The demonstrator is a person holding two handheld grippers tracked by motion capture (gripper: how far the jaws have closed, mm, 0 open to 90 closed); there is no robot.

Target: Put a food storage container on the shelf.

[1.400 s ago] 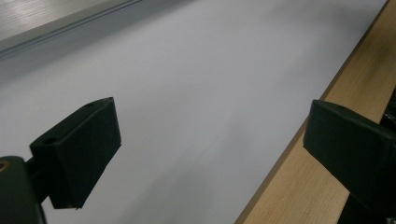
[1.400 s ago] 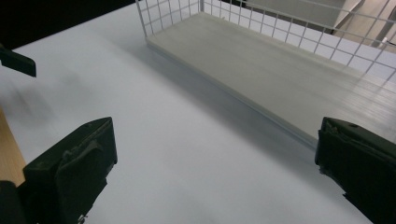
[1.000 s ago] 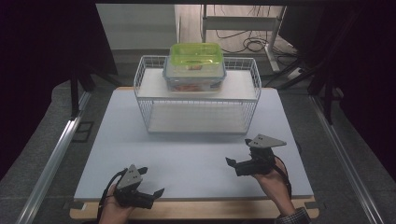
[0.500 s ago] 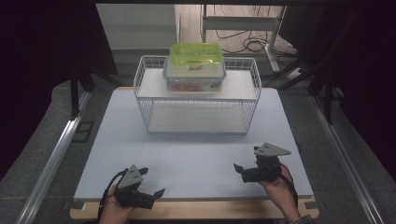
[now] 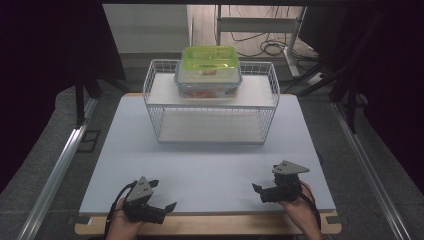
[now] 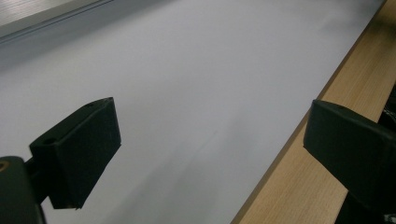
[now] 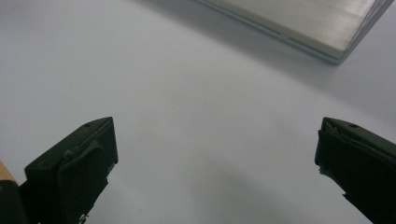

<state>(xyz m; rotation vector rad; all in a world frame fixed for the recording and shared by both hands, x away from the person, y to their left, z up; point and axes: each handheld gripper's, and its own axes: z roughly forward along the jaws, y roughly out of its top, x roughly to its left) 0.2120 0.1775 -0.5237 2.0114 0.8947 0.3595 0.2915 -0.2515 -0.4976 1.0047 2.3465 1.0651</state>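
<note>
Currently both grippers sit at near edge of white board (image 5: 210,165), L gripper (image 5: 159,201) and R gripper (image 5: 264,192) each w/ jaws spread wide, nothing held; stacked lidded boxes, green box (image 5: 209,59) atop clear box (image 5: 207,82), rest on top shelf of wire rack (image 5: 212,102), well apart from both. Judged: rigid plastic, light-ish, smooth so prob. slippery; best taken across short sides or under lid rim, one box at a time. Contents of clear box hard to make out (reddish smth), latch type unclear, back of rack cut off by boxes
</note>
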